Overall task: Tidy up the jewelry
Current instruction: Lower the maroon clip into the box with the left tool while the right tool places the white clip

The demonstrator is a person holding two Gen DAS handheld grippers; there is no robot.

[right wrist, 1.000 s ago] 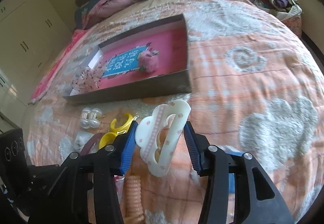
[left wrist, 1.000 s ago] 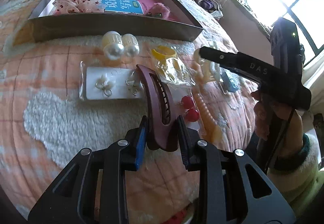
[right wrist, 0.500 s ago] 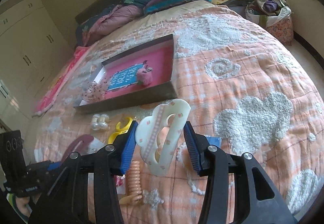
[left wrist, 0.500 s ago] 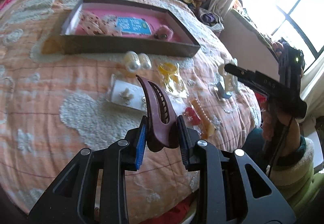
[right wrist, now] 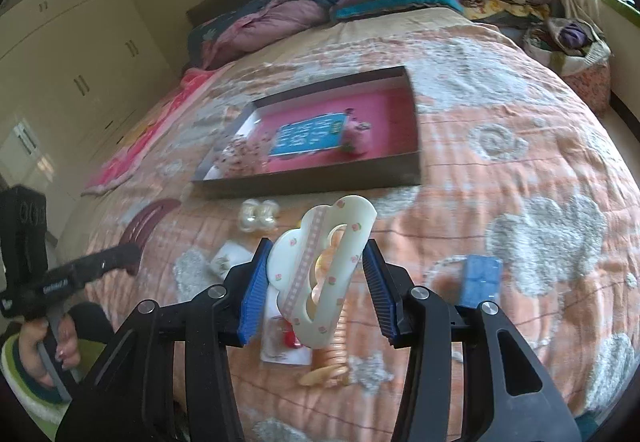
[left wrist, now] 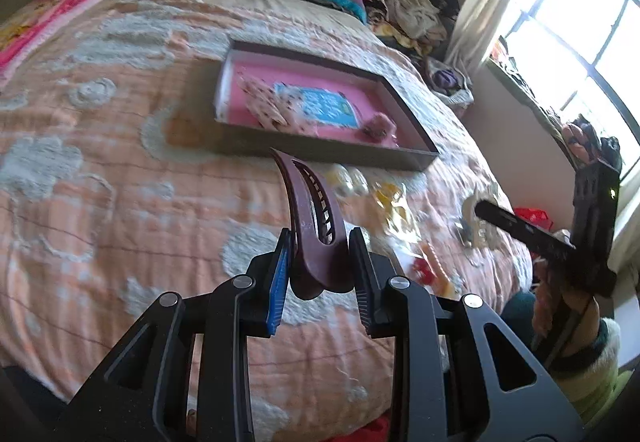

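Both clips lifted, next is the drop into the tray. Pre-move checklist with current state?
1. Left gripper shut on maroon hair clip: ok.
2. Right gripper shut on cream hair clip: ok.
3. Both clips off the bedspread: ok.
4. Tray in view ahead of both grippers: ok.
5. Free pink floor in the tray at its right end: ok.
6. Grip firmness: cannot tell.

Sunlit window (left wrist: 576, 54), cream wardrobes (right wrist: 72, 54)

Orange patterned bedspread (right wrist: 500, 130), piled pillows (right wrist: 280, 18), bright window (left wrist: 580, 22), cream wardrobe (right wrist: 80, 42)
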